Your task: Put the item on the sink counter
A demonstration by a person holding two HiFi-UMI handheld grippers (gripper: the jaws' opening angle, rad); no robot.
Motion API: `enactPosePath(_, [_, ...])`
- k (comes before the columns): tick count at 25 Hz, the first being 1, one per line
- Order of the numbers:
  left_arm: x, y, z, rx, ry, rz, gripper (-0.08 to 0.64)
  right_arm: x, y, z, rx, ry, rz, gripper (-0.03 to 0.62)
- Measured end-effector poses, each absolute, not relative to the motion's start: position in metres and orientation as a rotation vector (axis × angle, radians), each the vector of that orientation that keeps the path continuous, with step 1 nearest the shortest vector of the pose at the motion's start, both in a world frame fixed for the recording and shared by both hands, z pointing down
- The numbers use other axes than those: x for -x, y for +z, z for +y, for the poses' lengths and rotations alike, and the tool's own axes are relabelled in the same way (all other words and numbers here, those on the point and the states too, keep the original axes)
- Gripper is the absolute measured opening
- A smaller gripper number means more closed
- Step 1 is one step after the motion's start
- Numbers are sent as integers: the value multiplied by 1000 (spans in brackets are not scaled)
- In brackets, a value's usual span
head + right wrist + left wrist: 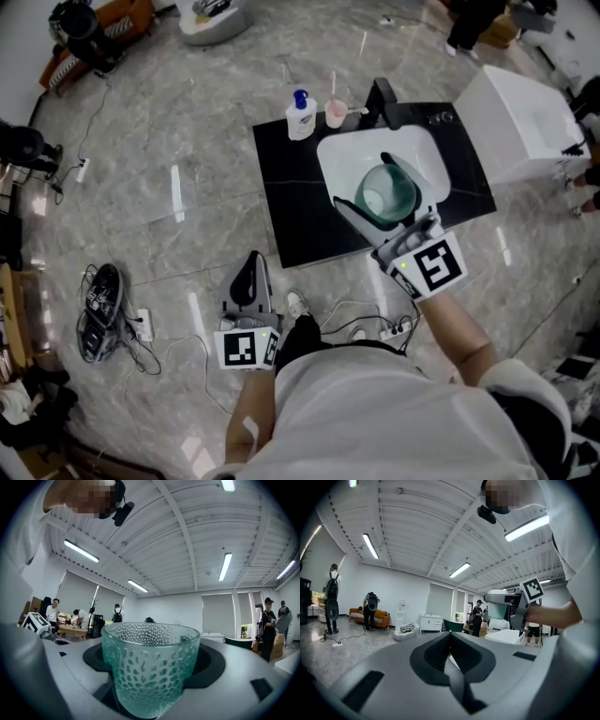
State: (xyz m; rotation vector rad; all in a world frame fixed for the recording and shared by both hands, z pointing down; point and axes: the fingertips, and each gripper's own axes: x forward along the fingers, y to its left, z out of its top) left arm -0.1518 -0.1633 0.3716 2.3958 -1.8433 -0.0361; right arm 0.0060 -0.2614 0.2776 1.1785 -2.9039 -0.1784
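Pale marbled floor [187, 141] surrounds a black sink counter [291, 211] with a white basin [342, 155] sunk into it; a dark faucet [384, 101] stands behind the basin, and a soap bottle [301, 116] and a pink cup [335, 113] sit on the counter at the basin's back left. The right gripper [366, 183] carries a green dimpled glass [386, 192] upright, mouth up, its jaws clamped on the lower sides of the glass, as the right gripper view makes plain. Seen from the head view the glass hangs over the front half of the basin, probably in the air and not resting on anything, though the steep downward angle makes its height hard to judge. The left gripper [251, 264] is held well in front of the basin, off the counter and over the floor, with its jaws drawn together on nothing. By my reading this is the carrying step, with the placing not yet done. The next move calls for bringing the glass sideways off the basin onto bare black counter, where the stretch left of the basin looks roomiest, lowering it level until the base sits flat, and only then letting the jaws spread, staying short of the bottle and cup
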Motion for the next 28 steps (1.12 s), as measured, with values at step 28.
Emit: enactPosePath(28, [185,394,-191,-2397,-1,-1767,2,52,319,-326,-1181,-151,-2854,414])
